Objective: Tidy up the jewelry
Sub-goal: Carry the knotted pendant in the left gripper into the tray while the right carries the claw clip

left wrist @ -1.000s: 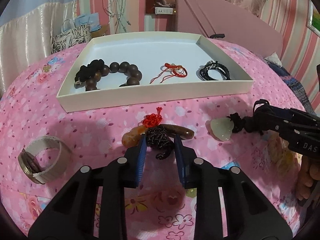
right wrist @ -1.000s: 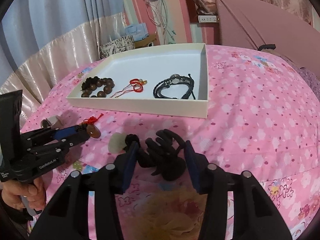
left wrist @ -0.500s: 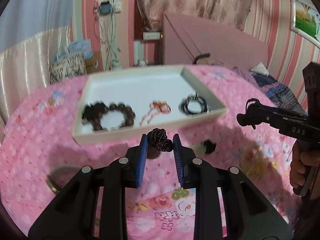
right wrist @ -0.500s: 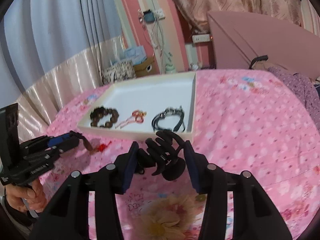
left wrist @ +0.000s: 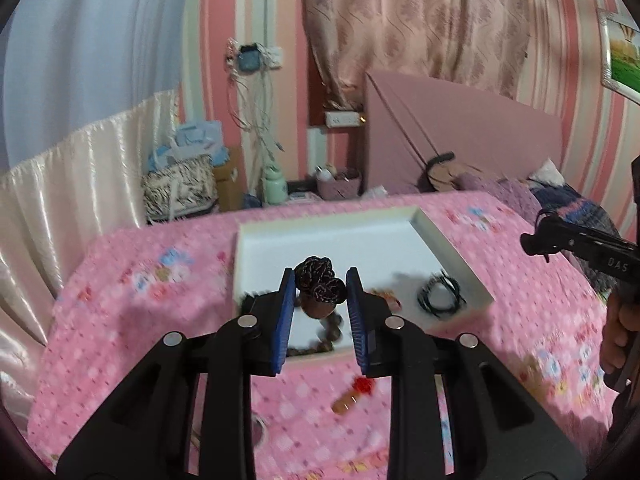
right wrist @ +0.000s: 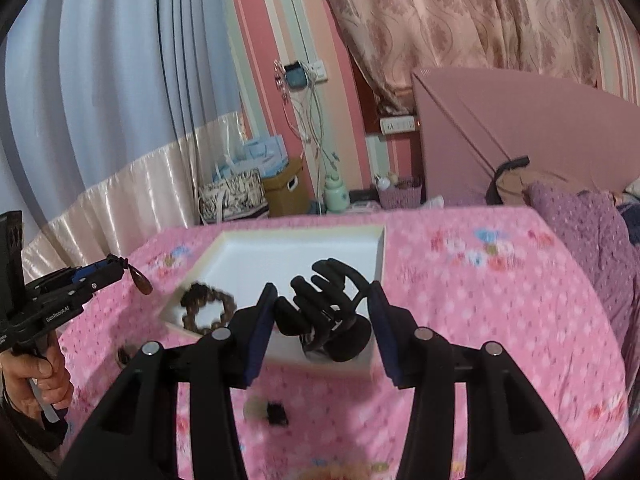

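- Left gripper (left wrist: 320,292): blue pads clamped on a dark braided knot (left wrist: 320,282) w/ a brown pendant (left wrist: 318,309) hanging just below it, raised off the bedspread. In the right wrist view the same pendant (right wrist: 142,282) dangles from the fingertips at frame left.
- Position: knot sits between the pads near their tips, above the front-left part of the white tray (left wrist: 452,256).
- Right gripper (right wrist: 322,312): closed on a black claw hair clip (right wrist: 326,308); clip spans the gap, teeth pointing up and away, its round end low and toward the right pad. Held above the tray's front-right corner (right wrist: 320,364).
- Tray contents: brown bead bracelet (right wrist: 206,308) at front left, black cord bracelet (left wrist: 440,298) at right, small red item between them (blurred, partly hidden).
- On the pink floral bedspread (left wrist: 140,320), near side of the tray: red-knot charm w/ an amber-brown piece (left wrist: 354,394); in the right wrist view, a small black item (right wrist: 276,412) beside a pale blurred shape, type not discernible.
- Both views motion-blurred at bed level.
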A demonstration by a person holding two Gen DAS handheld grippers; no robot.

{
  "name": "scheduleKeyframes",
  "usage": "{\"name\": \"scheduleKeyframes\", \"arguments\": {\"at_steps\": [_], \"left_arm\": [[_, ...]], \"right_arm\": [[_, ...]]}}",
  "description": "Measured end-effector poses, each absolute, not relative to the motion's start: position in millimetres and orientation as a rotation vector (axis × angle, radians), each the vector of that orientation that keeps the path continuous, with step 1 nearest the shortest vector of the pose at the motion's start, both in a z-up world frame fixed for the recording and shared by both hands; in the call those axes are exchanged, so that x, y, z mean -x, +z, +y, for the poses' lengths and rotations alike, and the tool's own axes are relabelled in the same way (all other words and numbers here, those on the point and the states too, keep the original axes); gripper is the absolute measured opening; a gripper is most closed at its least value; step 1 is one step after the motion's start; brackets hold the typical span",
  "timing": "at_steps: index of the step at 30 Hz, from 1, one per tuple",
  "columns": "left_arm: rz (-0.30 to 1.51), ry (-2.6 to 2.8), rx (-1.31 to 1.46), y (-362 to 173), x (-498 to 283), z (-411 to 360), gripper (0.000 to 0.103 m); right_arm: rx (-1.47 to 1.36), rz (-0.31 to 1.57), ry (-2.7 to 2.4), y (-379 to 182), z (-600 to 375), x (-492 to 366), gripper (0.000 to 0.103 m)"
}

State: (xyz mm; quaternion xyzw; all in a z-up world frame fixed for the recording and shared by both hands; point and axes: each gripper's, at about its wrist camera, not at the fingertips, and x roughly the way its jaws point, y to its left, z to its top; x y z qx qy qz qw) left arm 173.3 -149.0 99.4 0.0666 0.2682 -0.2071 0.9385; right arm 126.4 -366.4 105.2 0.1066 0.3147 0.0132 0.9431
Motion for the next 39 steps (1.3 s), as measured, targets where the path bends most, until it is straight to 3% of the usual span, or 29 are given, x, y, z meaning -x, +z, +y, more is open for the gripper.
{"name": "scheduleKeyframes", "arguments": {"at_steps": [12,27,39], "left_arm": [[0.567,-0.422,-0.093,104.7,-248.0,-158.1,0.024],[0.755,-0.360,-0.099,22.3,-331.2,-176.0,0.024],[0.805,-0.329,-0.123,1.7,-343.0,-177.6,0.024]], "right_arm": [[-0.192,0.636,0.054,110.9,-352.9,-198.1,0.047],[-0.182,0.861,0.031,12.8,-360.7,-276.9,0.047],[-0.078,0.919,-0.048,-15.5,-347.2,-286.7,0.047]]}}
